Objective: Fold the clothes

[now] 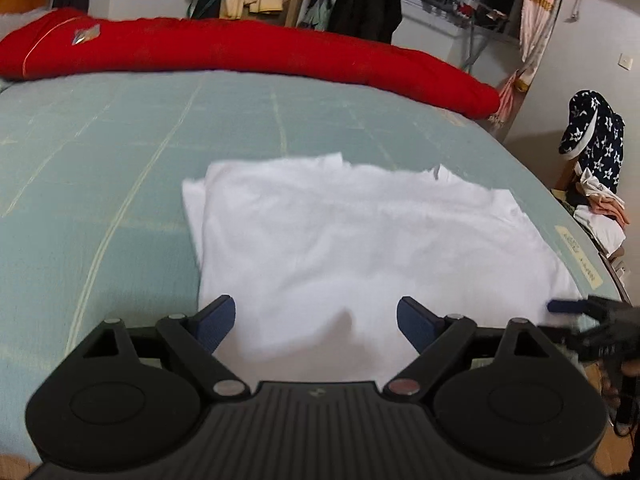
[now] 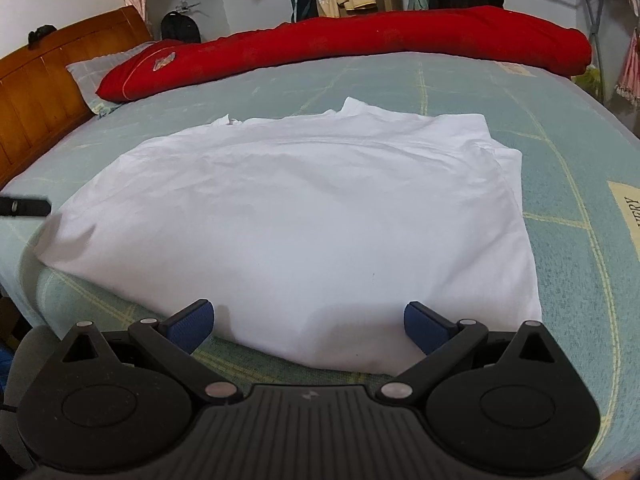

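Note:
A white garment (image 1: 360, 240) lies folded flat on the pale green bedsheet (image 1: 100, 160), with a narrow layer sticking out along one side. My left gripper (image 1: 316, 320) hovers over its near edge, blue pads wide apart, open and empty. At the right edge of that view a blue fingertip (image 1: 560, 306) of the other gripper rests by the garment's corner. In the right wrist view the same garment (image 2: 300, 208) fills the middle. My right gripper (image 2: 308, 324) stands open around its near hem, pads not pressing. A dark finger (image 2: 24, 206) of the left gripper shows at the far left.
A long red quilt (image 1: 240, 52) lies rolled across the far side of the bed. A wooden headboard (image 2: 40, 80) stands at one end. Clothes hang on a rack (image 1: 360, 0) behind. A star-patterned garment (image 1: 596, 132) is draped over a chair beside the bed.

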A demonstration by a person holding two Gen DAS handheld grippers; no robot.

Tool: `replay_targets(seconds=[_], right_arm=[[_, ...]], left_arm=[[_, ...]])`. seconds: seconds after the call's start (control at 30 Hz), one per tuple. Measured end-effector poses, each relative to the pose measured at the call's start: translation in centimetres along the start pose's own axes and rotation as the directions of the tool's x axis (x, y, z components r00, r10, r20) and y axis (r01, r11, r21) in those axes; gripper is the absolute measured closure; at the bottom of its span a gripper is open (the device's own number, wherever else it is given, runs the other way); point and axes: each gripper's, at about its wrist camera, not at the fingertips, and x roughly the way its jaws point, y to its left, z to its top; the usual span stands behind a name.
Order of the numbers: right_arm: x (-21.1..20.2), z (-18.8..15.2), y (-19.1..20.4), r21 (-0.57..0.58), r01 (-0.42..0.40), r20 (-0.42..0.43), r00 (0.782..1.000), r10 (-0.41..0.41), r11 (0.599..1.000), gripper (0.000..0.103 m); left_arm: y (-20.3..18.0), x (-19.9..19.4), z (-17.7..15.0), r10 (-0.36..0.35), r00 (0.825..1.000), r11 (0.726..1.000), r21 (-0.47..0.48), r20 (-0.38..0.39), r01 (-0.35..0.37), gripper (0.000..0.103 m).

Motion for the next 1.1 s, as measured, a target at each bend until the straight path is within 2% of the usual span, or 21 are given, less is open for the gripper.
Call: replay_targets(seconds=[0.2, 0.4, 0.53, 0.8, 0.97, 1.1], right_arm=[[0.1, -0.1, 0.4, -0.045, 0.012, -0.014, 1.0, -0.013, 0.999, 0.0], [0.2, 0.0, 0.2, -0.06, 0.004, -0.026, 1.0, -0.005, 0.998, 0.0], [0.3, 0.0, 0.3, -0.065, 0.011, -0.026, 1.0, -0.013, 0.998, 0.0], [0.4, -0.1, 0.4, -0.077, 0.014, -0.028, 0.999, -0.017, 0.997, 0.0], [0.6, -0.2, 1.1, -0.145, 0.037, -0.045, 0.998, -0.044, 0.989, 0.0], [0.3, 0.1, 1.1, -0.141, 0.04, -0.056, 0.997, -0.048, 0.989, 0.0]], left_arm=[[0.5, 2.9, -0.1, 0.019, 0.997, 1.0, -0.01, -0.081, -0.02, 0.015], [0.2, 2.3, -0.1, 0.034, 0.996, 0.999, 0.01, -0.079, -0.034, 0.015], [-0.8, 2.3, 0.7, 0.049, 0.997, 0.997, 0.067, -0.062, -0.045, 0.015], [-1.5, 4.5, 2.1, 0.034, 0.997, 0.995, 0.094, -0.069, -0.028, 0.015], [0.5, 6.1, 1.9, 0.056, 0.994, 0.998, 0.036, -0.092, -0.053, 0.015], [1.1, 5.2, 2.4, 0.004, 0.998, 1.0, -0.002, -0.059, -0.004, 0.015]])
